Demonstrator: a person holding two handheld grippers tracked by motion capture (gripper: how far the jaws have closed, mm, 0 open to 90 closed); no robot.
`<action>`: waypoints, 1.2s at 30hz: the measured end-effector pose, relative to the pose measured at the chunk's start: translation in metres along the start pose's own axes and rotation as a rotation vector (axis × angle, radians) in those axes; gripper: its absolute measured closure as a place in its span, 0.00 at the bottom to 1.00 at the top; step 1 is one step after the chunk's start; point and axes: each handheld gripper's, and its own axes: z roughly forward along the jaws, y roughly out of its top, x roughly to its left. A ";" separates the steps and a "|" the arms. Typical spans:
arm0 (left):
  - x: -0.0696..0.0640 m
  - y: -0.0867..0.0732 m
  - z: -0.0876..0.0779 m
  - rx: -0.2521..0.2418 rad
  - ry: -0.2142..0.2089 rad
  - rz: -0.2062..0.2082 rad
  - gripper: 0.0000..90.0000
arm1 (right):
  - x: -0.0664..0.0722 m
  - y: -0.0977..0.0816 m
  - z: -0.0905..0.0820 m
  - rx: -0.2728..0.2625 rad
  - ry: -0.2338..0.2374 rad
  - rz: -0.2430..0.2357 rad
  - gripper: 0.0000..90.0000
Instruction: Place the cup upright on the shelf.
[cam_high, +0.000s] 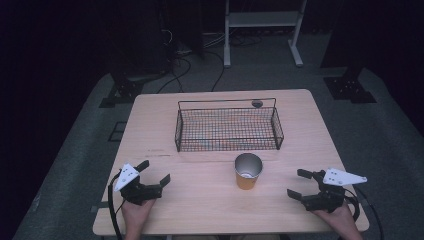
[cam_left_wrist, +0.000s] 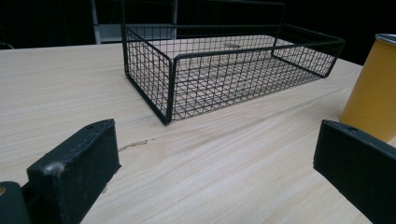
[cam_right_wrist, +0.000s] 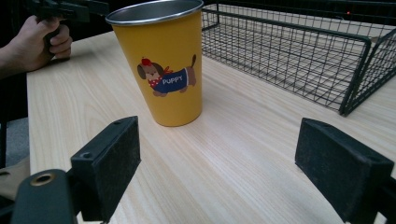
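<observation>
Start pose — left gripper (cam_high: 154, 174) at 7 o'clock, right gripper (cam_high: 300, 183) at 5, both jaws spread wide, holding nothing. Cup (cam_high: 248, 171) upright at centre, just before the basket (cam_high: 227, 146) — likely next: grasp the cup.
</observation>
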 end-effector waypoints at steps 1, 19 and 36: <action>0.000 0.000 0.000 0.000 0.000 0.000 0.00 | 0.000 0.000 0.000 0.000 0.000 0.000 0.15; 0.000 0.000 -0.001 -0.006 -0.008 -0.002 0.00 | 0.015 0.009 0.013 0.014 0.048 -0.024 0.15; 0.000 0.000 0.000 -0.004 -0.008 0.002 0.00 | 0.019 0.015 0.025 0.029 0.083 -0.034 0.15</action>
